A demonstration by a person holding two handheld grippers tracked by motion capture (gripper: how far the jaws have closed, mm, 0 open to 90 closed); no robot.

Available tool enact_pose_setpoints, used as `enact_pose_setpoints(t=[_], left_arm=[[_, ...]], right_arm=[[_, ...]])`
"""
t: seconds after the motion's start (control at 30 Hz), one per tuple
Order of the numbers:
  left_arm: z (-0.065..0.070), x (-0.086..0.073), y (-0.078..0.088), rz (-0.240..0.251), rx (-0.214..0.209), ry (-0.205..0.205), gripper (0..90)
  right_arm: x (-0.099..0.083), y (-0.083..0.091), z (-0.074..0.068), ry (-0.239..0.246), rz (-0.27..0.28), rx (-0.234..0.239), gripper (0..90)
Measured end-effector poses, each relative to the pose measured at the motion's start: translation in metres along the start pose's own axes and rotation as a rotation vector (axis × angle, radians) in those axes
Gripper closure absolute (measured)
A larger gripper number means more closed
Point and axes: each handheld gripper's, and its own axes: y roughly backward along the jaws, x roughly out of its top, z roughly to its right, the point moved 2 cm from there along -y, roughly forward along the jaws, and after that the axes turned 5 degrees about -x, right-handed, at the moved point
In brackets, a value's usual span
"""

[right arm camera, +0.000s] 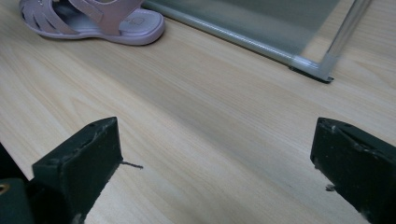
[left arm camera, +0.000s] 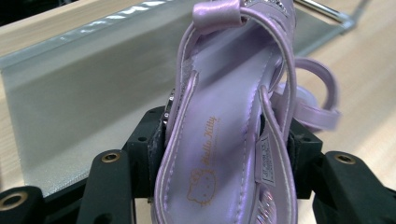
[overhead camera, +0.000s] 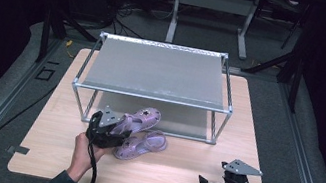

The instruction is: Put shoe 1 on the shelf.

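My left gripper (overhead camera: 119,129) is shut on the heel end of a lilac sandal (overhead camera: 142,119), whose toe points toward the lower shelf of a metal rack (overhead camera: 156,72). In the left gripper view the sandal's insole (left arm camera: 219,140) sits squeezed between the black pads (left arm camera: 156,140), over the rack's grey lower shelf (left arm camera: 74,107). A second lilac sandal (overhead camera: 142,145) lies flat on the wooden table (overhead camera: 172,169) just right of the held one, and shows as the sandal (right arm camera: 93,21) at top left of the right gripper view. My right gripper (overhead camera: 202,181) rests low near the table's front right, open, with bare wood between its pads (right arm camera: 86,163).
The two-tier rack has thin metal posts, one front foot (right arm camera: 322,70) standing close ahead of my right gripper. Beyond the table are dark floor, cables and a desk frame (overhead camera: 210,13). The table's front edge lies just behind both hands.
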Motion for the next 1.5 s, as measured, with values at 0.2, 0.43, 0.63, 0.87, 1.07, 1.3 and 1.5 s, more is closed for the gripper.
enact_pose_setpoints(t=[0.2, 0.43, 0.63, 0.87, 1.07, 1.3, 1.5], left_arm=[[-0.012, -0.002, -0.016, 0.004, 0.058, 0.052, 43.5], [-0.029, -0.003, -0.041, -0.016, 0.113, 0.12, 43.4], [-0.039, 0.0, -0.058, -0.033, 0.14, 0.135, 43.3], [-0.048, 0.004, -0.073, -0.061, 0.149, 0.137, 43.2], [-0.048, 0.007, -0.083, -0.06, 0.15, 0.135, 43.1], [-0.045, 0.011, -0.094, -0.068, 0.167, 0.191, 43.0], [-0.047, 0.016, -0.103, -0.091, 0.159, 0.181, 42.9]], right_arm=[[0.0, -0.001, -0.002, 0.002, -0.002, 0.003, 1.5], [-0.001, -0.001, -0.001, -0.003, 0.001, 0.007, 1.5], [-0.002, 0.001, -0.001, -0.002, -0.001, 0.004, 1.6], [-0.002, 0.002, -0.001, 0.0, 0.001, 0.004, 1.6], [-0.003, 0.001, -0.002, 0.001, -0.011, 0.01, 1.6], [-0.003, 0.001, -0.003, -0.002, -0.004, 0.008, 1.6], [-0.005, 0.002, -0.002, -0.003, -0.003, 0.007, 1.7]])
